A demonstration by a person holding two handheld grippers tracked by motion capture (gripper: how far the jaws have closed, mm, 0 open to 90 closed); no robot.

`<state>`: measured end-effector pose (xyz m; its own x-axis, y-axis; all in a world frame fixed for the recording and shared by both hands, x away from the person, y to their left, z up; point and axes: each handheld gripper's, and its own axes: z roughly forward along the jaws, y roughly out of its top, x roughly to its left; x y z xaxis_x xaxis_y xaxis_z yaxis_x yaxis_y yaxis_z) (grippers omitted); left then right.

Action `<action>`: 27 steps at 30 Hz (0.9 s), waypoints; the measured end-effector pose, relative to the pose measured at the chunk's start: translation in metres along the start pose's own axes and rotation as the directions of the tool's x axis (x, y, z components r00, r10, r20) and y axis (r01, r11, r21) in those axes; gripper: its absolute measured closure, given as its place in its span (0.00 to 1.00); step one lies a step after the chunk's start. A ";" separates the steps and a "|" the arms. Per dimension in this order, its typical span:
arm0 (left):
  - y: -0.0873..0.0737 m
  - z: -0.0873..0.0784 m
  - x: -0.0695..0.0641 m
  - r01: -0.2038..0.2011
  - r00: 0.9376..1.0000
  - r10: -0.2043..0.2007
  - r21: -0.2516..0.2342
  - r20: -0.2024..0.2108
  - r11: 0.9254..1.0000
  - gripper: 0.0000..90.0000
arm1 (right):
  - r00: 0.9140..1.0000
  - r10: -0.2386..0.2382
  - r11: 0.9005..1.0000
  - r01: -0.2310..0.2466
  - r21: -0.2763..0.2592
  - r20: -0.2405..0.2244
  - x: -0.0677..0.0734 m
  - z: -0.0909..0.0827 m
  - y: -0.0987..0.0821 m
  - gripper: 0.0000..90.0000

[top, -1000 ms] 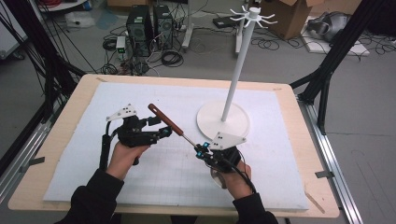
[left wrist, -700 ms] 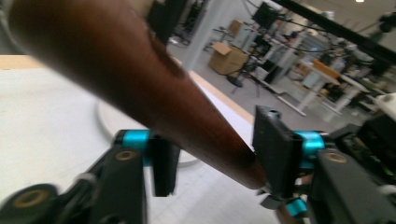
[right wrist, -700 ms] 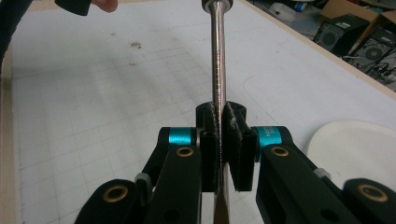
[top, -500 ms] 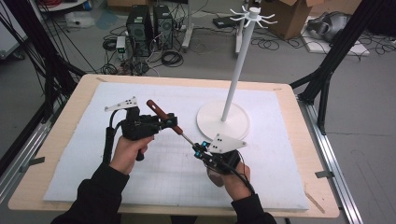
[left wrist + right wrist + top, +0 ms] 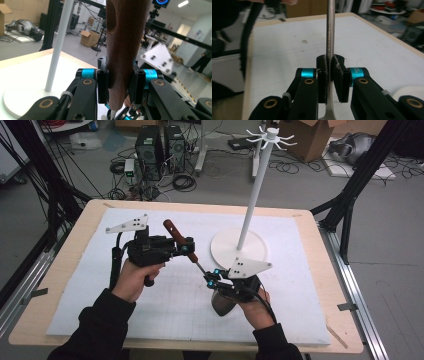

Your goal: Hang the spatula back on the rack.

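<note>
A hand-over of the long utensil with a dark brown wooden handle and thin steel shaft (image 5: 182, 247) is judged to be under way at the centre of the high view, above the white mat (image 5: 125, 320). The left gripper (image 5: 186, 249) has just been closing and is clamped on the handle; the right gripper (image 5: 211, 279), whose jaws have just been easing apart, is seen pinching the shaft. Next, a clean release by the right gripper is called for before the utensil is carried toward the white hook stand (image 5: 240, 251). A hanging hole is seen in the handle.

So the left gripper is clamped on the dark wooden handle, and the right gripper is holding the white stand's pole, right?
Not quite. The right gripper grips the thin metal shaft of the tool, as the right gripper view shows. The left gripper does clamp the dark wooden handle.
</note>
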<state>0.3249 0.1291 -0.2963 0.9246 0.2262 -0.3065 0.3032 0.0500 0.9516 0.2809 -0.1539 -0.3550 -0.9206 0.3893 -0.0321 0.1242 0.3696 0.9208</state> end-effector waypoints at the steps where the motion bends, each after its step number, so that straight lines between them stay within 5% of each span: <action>1: 0.002 0.000 -0.002 -0.018 1.000 0.018 0.009 0.009 1.000 0.81 | 1.000 0.010 1.000 -0.010 -0.005 -0.025 -0.002 0.000 0.000 0.82; 6: 0.007 0.000 -0.005 -0.065 0.995 0.062 0.038 0.081 0.997 0.81 | 0.981 0.002 0.999 -0.010 -0.036 -0.192 -0.017 -0.001 -0.001 0.74; 10: 0.008 0.001 -0.008 -0.095 0.986 0.086 0.056 0.140 0.994 0.81 | 0.948 -0.015 0.999 0.005 -0.032 -0.319 -0.023 0.007 0.002 0.74; 13: 0.008 0.003 -0.010 -0.114 0.979 0.099 0.074 0.180 0.991 0.81 | 0.923 -0.027 0.999 0.019 -0.026 -0.384 -0.021 0.017 0.003 0.78; 17: 0.008 0.006 -0.013 -0.142 0.970 0.122 0.086 0.213 0.986 0.81 | 0.900 -0.031 1.000 0.028 -0.015 -0.435 -0.018 0.023 0.003 0.91; 19: 0.009 0.006 -0.013 -0.148 0.969 0.128 0.082 0.212 0.986 0.81 | 0.898 -0.008 1.000 0.005 -0.007 -0.440 -0.018 0.024 0.003 0.92; 23: 0.007 0.004 -0.011 -0.137 0.981 0.129 0.051 0.142 0.989 0.78 | 0.921 0.045 0.998 -0.055 -0.016 -0.387 -0.018 0.023 0.001 0.93; 25: 0.004 0.003 -0.008 -0.118 0.992 0.117 0.030 0.039 0.993 0.50 | 0.933 0.070 0.997 -0.078 -0.006 -0.353 -0.017 0.022 0.000 0.93; 27: 0.000 -0.001 -0.006 -0.125 0.992 0.125 0.016 0.006 0.992 0.43 | 0.946 0.079 0.996 -0.087 -0.012 -0.316 -0.017 0.020 0.000 0.93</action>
<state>0.3188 0.1287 -0.2940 0.9566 0.2247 -0.1857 0.1894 0.0055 0.9819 0.3041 -0.1442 -0.3625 -0.9776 0.1306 0.1649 0.1993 0.3239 0.9249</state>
